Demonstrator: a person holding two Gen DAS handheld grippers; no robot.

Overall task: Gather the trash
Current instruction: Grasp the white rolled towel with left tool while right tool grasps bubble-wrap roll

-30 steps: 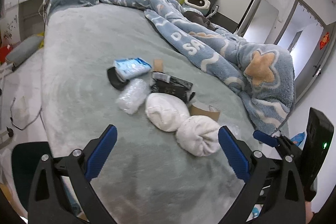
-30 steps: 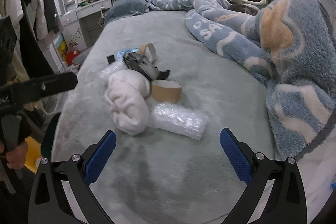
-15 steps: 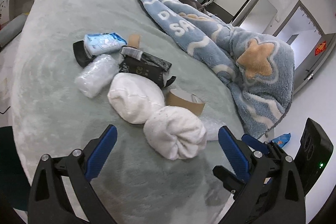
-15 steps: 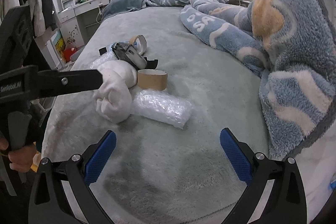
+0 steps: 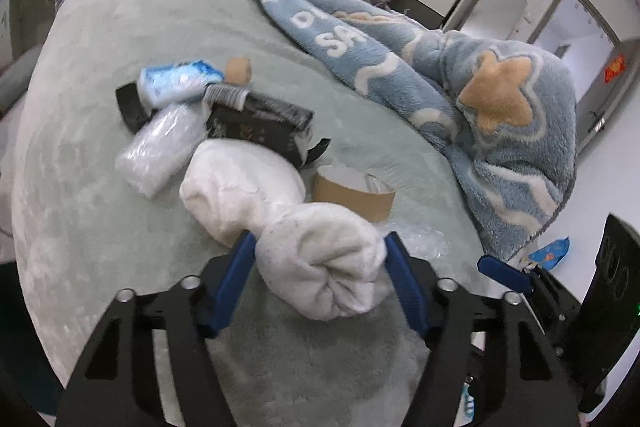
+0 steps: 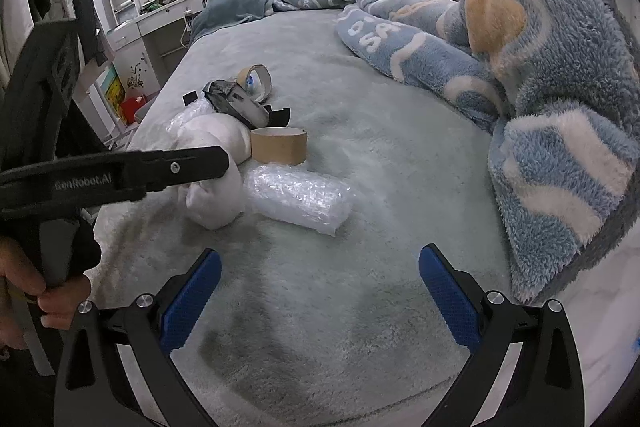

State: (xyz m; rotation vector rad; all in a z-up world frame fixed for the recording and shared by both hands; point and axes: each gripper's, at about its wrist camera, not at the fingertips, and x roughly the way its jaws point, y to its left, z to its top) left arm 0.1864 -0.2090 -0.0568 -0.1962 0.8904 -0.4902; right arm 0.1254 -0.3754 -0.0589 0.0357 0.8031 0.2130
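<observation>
- Nearest to me, the left gripper (image 5: pixel 320 259) is low over the foot of the bed (image 5: pixel 80 187), and its jaws are closing around the near end of a rolled white cloth (image 5: pixel 320 275). The blue pads already lie against both sides of the roll, so I judge the hold is almost made, though I cannot say it is firm yet.
- The cloth is twisted in the middle like a wrapped sweet; this end gives the narrowest and roundest place to grasp, which is probably why the gripper came from this side.
- The right gripper (image 6: pixel 320 291) hangs over bare bedcover with its jaws wide apart and nothing between them. It seems to wait for its turn, so it does not disturb the pile.
- Just behind the cloth lies a bubble-wrap roll (image 6: pixel 298 199), touching it, and beside that a brown tape core (image 6: pixel 279 145) stands on its edge.
- A second bubble-wrap bundle (image 5: pixel 160 147) lies on the other side of the cloth, and a black box (image 5: pixel 260 127) leans on the cloth's far end.
- Further back are a blue-and-white packet (image 5: pixel 178 81), a black flat piece (image 5: pixel 130 105) partly under it, and a smaller tape roll (image 5: pixel 239 69). All the trash is gathered in one heap in the middle of the bed, easy to clear piece by piece.
- Farthest, the blue fleece blanket (image 5: pixel 500 107) is pushed to one side, away from the heap.
</observation>
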